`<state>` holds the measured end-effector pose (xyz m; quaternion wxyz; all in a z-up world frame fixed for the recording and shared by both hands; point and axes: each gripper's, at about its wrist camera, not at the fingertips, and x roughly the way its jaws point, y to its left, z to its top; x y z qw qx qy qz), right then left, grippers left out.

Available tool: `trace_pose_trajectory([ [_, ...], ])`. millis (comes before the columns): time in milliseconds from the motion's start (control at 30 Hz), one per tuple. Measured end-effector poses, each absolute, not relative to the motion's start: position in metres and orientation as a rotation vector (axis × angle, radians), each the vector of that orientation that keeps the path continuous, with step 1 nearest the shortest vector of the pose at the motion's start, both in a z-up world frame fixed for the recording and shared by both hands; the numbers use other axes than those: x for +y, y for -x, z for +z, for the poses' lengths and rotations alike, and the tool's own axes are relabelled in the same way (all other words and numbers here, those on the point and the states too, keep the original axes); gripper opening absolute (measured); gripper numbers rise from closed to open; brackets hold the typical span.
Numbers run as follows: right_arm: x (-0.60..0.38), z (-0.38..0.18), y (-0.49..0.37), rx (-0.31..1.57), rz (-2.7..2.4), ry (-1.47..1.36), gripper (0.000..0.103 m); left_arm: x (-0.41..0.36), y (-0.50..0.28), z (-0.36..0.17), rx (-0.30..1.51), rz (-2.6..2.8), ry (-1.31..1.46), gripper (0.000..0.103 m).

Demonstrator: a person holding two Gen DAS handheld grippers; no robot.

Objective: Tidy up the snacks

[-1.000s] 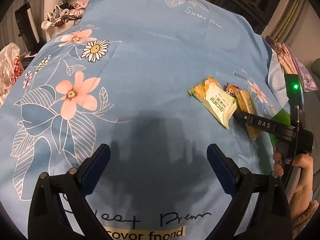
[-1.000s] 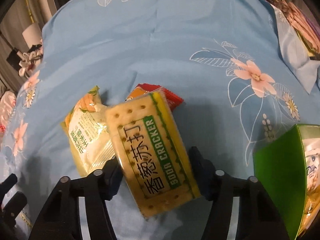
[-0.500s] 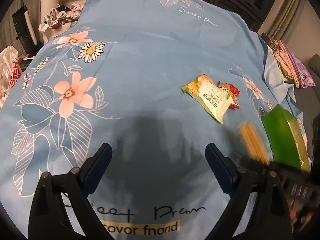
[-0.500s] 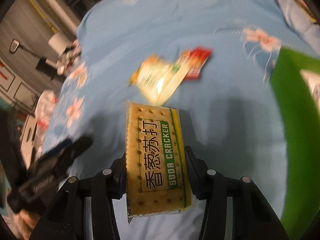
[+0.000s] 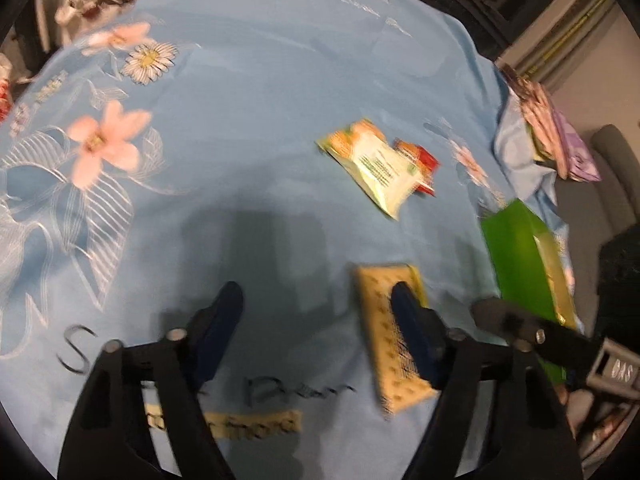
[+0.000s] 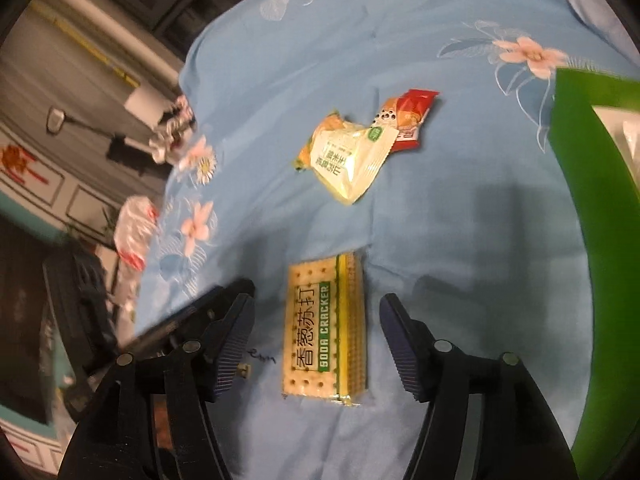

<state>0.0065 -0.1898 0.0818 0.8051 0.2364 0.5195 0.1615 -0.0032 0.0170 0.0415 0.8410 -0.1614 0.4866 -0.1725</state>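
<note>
- Right gripper (image 6: 316, 334) of mine hangs over the flat yellow soda cracker pack with the green label (image 6: 325, 331). Its jaws are opening, and the pack lies on the cloth between them with gaps on both sides, so nothing is held.
- My left gripper (image 5: 316, 320) is closing on nothing. The pack sits behind its right finger, not between the two.
- I think the pack goes into the bright green open box (image 6: 592, 216), just to the right. To do this well, I should line the jaws up with the pack's long sides and squeeze softly, so the crackers don't break.
- Both grippers tip down toward the light blue flowery cloth (image 6: 460, 248).
- Farther off, a pale green and white snack bag (image 6: 348, 160) lies on top of a small red packet (image 6: 412, 120).
</note>
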Motion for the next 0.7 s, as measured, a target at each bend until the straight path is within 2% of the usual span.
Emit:
trace_pose_trajectory([
  [300,-0.194,0.055,-0.016,1.17,0.364,-0.655,0.066,-0.022,0.017,0.03,1.12,-0.508,0.317,0.044],
  [500,-0.181,0.039,-0.019,1.231,0.379,-0.638,0.066,-0.032,0.019,0.027,1.102,-0.524,0.278,0.038],
  [600,-0.174,0.037,-0.019,1.227,0.367,-0.605,0.063,-0.033,0.02,0.026,1.092,-0.525,0.276,0.037],
  [700,-0.171,0.043,-0.017,1.215,0.336,-0.55,0.052,-0.035,0.023,0.033,1.059,-0.505,0.25,0.034],
])
